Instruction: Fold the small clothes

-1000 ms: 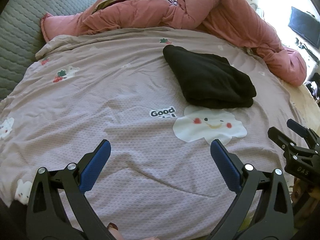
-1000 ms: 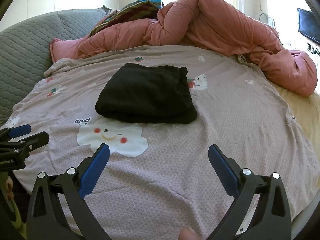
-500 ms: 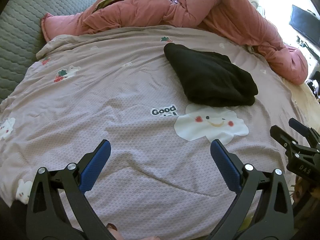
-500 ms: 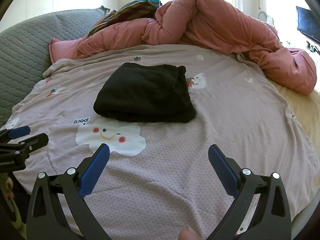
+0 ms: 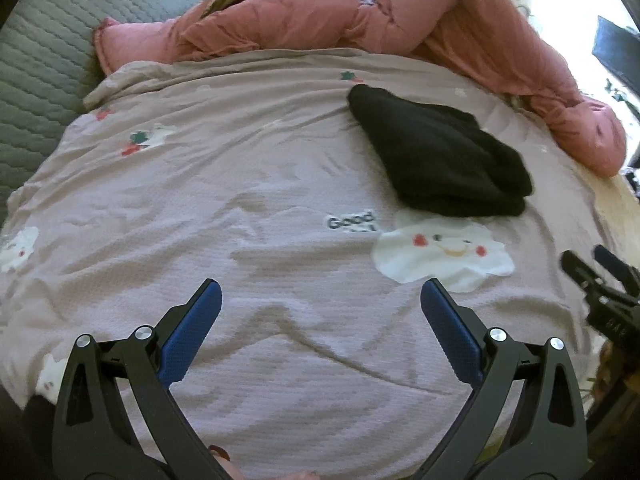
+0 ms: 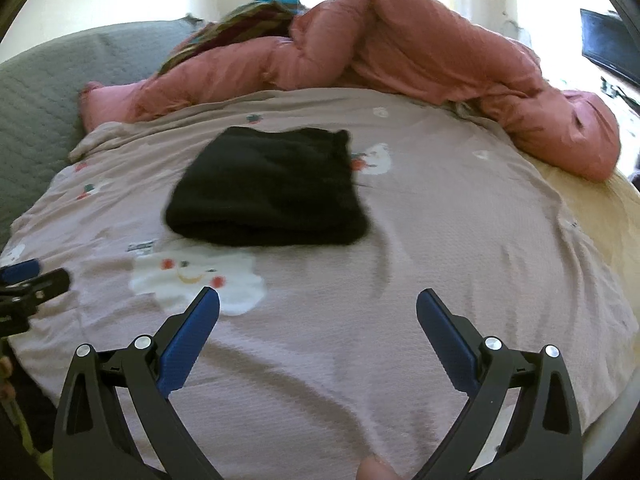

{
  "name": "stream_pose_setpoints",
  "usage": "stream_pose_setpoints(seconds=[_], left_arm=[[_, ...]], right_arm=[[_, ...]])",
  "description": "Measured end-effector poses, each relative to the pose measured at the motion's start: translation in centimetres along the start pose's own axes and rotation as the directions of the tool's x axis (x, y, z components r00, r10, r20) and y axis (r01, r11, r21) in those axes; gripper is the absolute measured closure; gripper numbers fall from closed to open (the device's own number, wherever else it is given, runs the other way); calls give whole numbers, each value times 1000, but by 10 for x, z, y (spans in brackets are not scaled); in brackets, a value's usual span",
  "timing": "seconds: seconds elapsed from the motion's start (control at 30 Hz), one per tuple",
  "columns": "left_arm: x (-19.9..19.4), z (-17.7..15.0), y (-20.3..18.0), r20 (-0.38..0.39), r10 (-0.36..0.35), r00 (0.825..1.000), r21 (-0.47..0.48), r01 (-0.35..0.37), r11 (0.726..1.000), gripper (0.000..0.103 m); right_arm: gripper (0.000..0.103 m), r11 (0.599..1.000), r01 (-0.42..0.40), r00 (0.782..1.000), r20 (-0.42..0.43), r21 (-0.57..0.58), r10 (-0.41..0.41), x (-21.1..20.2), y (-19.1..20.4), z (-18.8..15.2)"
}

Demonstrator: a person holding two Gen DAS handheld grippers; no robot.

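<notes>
Bed with lilac cartoon sheet point(image 5: 248, 208), folded black garment point(image 5: 436, 160) lying on it.
Left gripper point(image 5: 320, 312) and right gripper point(image 6: 318, 314) hover near the bed's edge, jaws spread wide, empty, apart from the garment.

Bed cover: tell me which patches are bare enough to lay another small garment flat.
The widest bare stretch of the bed cover lies left of the folded black garment, between the grey headboard and the cloud print. Another lies right of the garment, toward the yellow sheet. The far edge is crowded by the pink duvet.
</notes>
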State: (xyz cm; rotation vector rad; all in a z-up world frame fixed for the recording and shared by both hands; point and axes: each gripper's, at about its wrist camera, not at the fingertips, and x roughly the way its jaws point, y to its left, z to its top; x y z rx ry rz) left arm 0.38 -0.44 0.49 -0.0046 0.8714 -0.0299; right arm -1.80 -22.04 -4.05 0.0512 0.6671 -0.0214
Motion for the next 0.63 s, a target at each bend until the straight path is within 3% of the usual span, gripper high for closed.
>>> stream_pose_setpoints(seconds=[0.13,0.23,0.27,0.33,0.4,0.43,0.47,0.5,0.53,0.57,0.6,0.63], left_arm=[[5,3,11,-17,13,1000,-25,-14,1000,10],[10,8,27,-29,36,999,-62,-38,997,10],[11,10,34,-29,42,999,-71,-44,996,10],[12,15,53,-21,51,998,-100,-53,994,10],[15,23,84,-22,96,995,-152,-99,984,10],[17,27,103,-28,105,994,-182,-108,977,10],[19,32,130,-31,122,992,-217,-126,968,10],[20,35,150,-38,157,987,-234,-161,959,10],[21,38,177,-46,216,975,-257,-221,941,10],[21,40,199,-45,259,965,-269,-262,927,10],[22,43,223,-53,302,952,-281,-304,910,10],[24,44,249,-73,343,937,-301,-348,888,10]], right_arm=[[5,991,87,996,-42,103,-83,9,-33,-2],[5,958,210,977,-64,195,-201,6,-72,-6],[5,944,250,968,-59,214,-243,3,-84,-7],[5,883,388,920,-49,263,-390,-10,-121,-12],[5,792,522,844,-55,318,-534,-28,-169,-22],[5,756,558,817,-69,341,-572,-34,-186,-29],[5,674,630,756,-107,385,-645,-47,-219,-40],[5,622,668,719,-136,408,-682,-55,-238,-48],[5,546,719,659,-174,430,-731,-66,-262,-60],[5,444,774,578,-216,452,-787,-79,-290,-75],[5,386,804,528,-246,452,-813,-86,-305,-85],[5,310,843,463,-297,440,-835,-93,-324,-97]])
